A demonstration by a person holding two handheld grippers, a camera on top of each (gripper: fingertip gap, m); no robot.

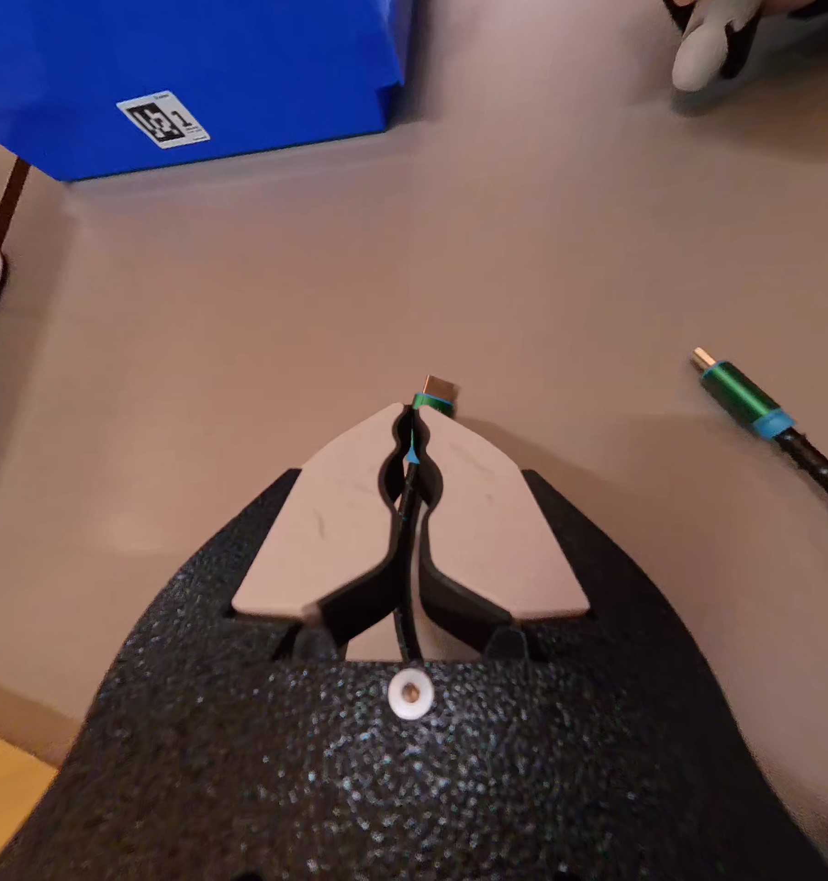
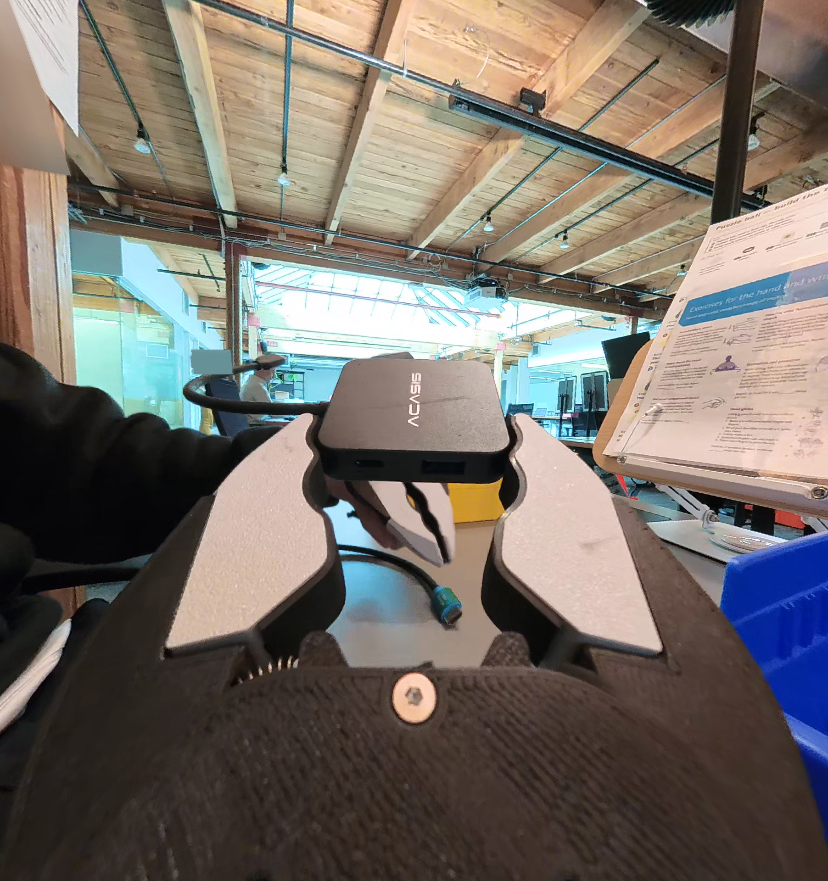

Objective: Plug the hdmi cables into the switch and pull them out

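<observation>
In the left wrist view my left gripper (image 1: 414, 411) is shut on an HDMI cable's green plug (image 1: 435, 399), its metal tip sticking out past the fingertips just above the grey table (image 1: 498, 267). A second green HDMI plug (image 1: 736, 395) with black braided cable lies on the table to the right. In the right wrist view my right gripper (image 2: 414, 419) is shut on the black switch (image 2: 414, 414), held level in the air with two ports facing me. Below it I see the left gripper (image 2: 426, 529) and the loose plug (image 2: 445, 603) on the table.
A blue bin (image 1: 188, 76) with a white tag stands at the far left of the table; it also shows at the right edge of the right wrist view (image 2: 793, 634). A stand with printed sheets (image 2: 746, 362) is at the right. A person's dark sleeve (image 2: 68, 476) is at left.
</observation>
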